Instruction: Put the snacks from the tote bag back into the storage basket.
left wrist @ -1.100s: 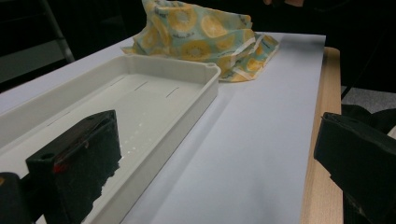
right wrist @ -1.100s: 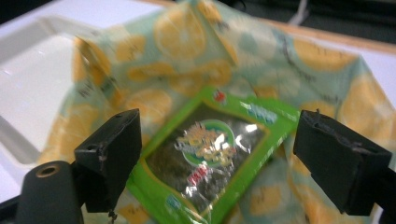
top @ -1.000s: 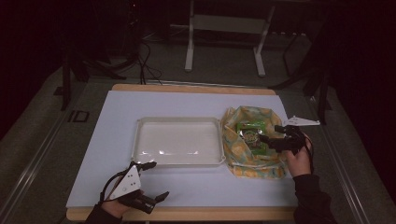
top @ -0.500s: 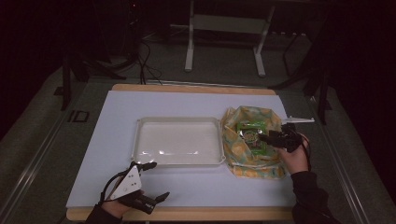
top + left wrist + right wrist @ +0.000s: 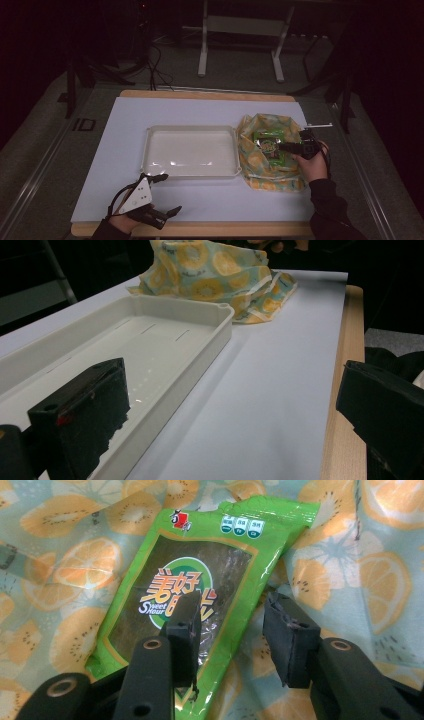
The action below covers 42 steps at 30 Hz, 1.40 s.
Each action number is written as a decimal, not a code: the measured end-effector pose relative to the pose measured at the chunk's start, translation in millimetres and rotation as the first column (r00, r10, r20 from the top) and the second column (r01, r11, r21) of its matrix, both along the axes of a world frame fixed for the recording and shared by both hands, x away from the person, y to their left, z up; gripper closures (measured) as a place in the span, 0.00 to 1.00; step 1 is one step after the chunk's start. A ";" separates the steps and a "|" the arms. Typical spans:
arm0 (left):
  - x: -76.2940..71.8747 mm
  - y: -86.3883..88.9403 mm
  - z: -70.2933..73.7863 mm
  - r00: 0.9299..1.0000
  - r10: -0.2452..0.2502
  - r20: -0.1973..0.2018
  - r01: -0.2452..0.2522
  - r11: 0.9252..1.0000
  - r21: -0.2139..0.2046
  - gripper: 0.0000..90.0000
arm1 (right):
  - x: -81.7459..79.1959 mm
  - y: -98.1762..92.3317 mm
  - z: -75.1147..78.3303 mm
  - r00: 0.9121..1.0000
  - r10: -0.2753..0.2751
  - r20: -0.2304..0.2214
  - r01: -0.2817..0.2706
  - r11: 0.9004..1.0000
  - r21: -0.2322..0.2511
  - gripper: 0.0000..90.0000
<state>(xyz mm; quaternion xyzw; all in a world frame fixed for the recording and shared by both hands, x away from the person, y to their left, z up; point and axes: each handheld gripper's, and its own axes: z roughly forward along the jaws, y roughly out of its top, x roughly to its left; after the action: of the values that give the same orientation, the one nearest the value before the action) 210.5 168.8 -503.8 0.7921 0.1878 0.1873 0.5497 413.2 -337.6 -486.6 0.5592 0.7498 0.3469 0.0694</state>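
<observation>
Right gripper view shows the right gripper [image 5: 230, 630] closing around the green packet's [image 5: 200, 590] edge inside the fruit-print bag [image 5: 75, 570], pads not yet pinching. Left gripper [image 5: 225, 415] gapes beside an empty tray [image 5: 165, 330].

Green snack packet [image 5: 200, 595]: lower end hidden behind the right gripper [image 5: 230, 625]; small print beneath its top edge too fine to read. White tray [image 5: 150, 345]: near end cut off by the left gripper view's bottom edge. Patterned cloth bag [image 5: 215, 275]: top cut off there.

Open black jaws frame a white tray [image 5: 150, 347]; beyond, a citrus-print cloth, probably a bag [image 5: 220, 277].
</observation>
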 end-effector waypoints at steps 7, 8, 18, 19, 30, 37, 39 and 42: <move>0.0 0.0 0.0 1.000 0.001 -0.001 -0.001 1.000 0.000 0.01 | 6.8 2.1 -5.5 0.998 0.009 -0.061 -0.008 1.000 0.013 0.71; 0.0 0.0 0.0 1.000 0.002 -0.001 -0.002 1.000 0.000 0.01 | 7.6 2.5 -6.6 0.998 0.006 -0.068 -0.006 1.000 0.009 0.71; 0.5 0.2 -0.2 1.000 -0.001 -0.002 0.001 1.000 0.004 0.01 | 12.7 5.9 -17.1 0.991 0.005 -0.134 -0.007 1.000 -0.013 0.83; 0.4 0.1 -0.2 1.000 -0.001 -0.001 0.001 1.000 0.004 0.01 | 13.2 6.8 -17.5 0.990 0.008 -0.139 -0.012 1.000 -0.022 0.84; 0.4 0.3 -0.2 1.000 -0.002 -0.001 0.002 1.000 0.004 0.01 | 11.0 13.0 -13.0 0.992 -0.007 -0.127 0.007 1.000 -0.005 0.99; 0.2 0.1 -0.2 1.000 0.000 -0.001 0.000 1.000 0.005 0.01 | 7.8 7.6 -6.6 0.992 -0.026 -0.123 0.032 0.998 0.049 0.99; 0.1 0.1 -0.3 1.000 0.001 0.000 -0.001 1.000 0.004 0.01 | 6.2 5.7 -3.9 0.993 -0.034 -0.112 0.040 0.998 0.054 0.99; 0.2 -0.1 -0.3 1.000 0.000 0.001 0.000 1.000 0.004 0.01 | 3.6 3.6 1.1 0.995 -0.040 -0.094 0.047 0.997 0.068 0.99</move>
<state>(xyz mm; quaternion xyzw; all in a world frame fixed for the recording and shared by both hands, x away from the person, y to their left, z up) 210.7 168.8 -504.1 0.7931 0.1872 0.1881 0.5482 416.8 -334.0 -485.4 0.5931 0.7272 0.3448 0.0224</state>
